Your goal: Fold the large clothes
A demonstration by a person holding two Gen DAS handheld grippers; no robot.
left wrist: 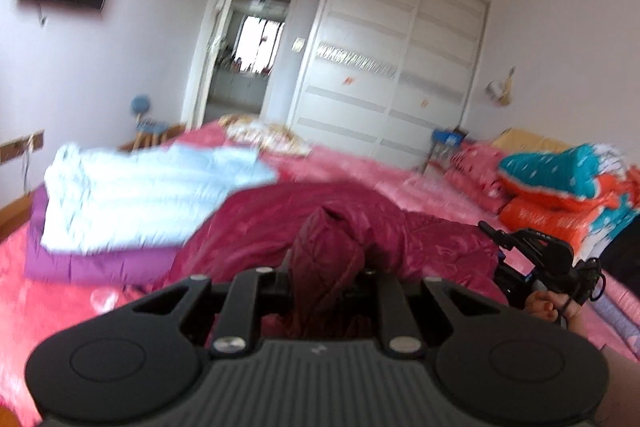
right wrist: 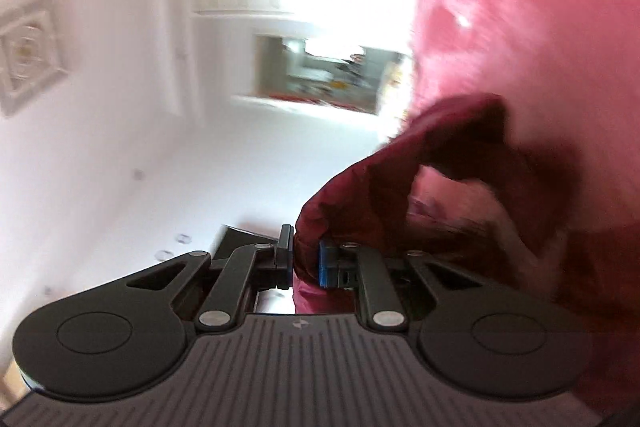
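A large dark maroon padded garment [left wrist: 320,223] lies in a heap on the pink bed. My left gripper [left wrist: 326,277] is shut on a bunched fold of it, held up from the heap. My right gripper [right wrist: 306,261] is shut on another edge of the maroon garment [right wrist: 420,163]; its camera is rolled sideways and the view is blurred. The right gripper also shows in the left wrist view [left wrist: 536,259], to the right of the heap, with the hand that holds it.
A folded light blue garment [left wrist: 140,191] sits on a purple one [left wrist: 92,263] at the left of the bed [left wrist: 60,307]. Stacked teal and orange quilts [left wrist: 560,187] lie at the right. A white wardrobe [left wrist: 392,67] and an open doorway [left wrist: 248,55] stand behind.
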